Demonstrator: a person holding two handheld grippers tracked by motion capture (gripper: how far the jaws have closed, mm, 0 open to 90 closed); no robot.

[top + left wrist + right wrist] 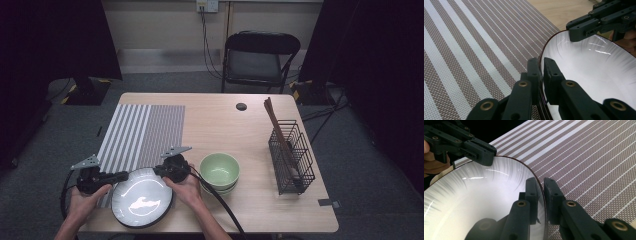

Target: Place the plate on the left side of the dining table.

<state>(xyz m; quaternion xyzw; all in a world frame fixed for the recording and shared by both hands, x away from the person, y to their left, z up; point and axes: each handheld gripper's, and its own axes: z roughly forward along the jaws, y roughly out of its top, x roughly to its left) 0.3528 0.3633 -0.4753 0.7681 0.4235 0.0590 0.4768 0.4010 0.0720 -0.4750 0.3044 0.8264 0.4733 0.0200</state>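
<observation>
A white plate (142,199) with a dark rim is at the table's near left, over the near end of the striped placemat (142,131). My left gripper (125,176) is shut on the plate's left rim, and my right gripper (158,171) is shut on its right rim. In the left gripper view my own jaws (541,63) pinch the rim of the plate (594,70), with the right gripper (584,29) clamped across from them. The right gripper view shows the same from the other side: my jaws (541,183) grip the plate (481,202), and the left gripper (480,152) holds the far rim.
Two stacked green bowls (220,171) stand just right of the plate. A black wire basket (291,157) holding chopsticks (277,127) is at the table's right. A black chair (257,57) stands behind the table. The placemat (474,45) lies under and beyond the plate.
</observation>
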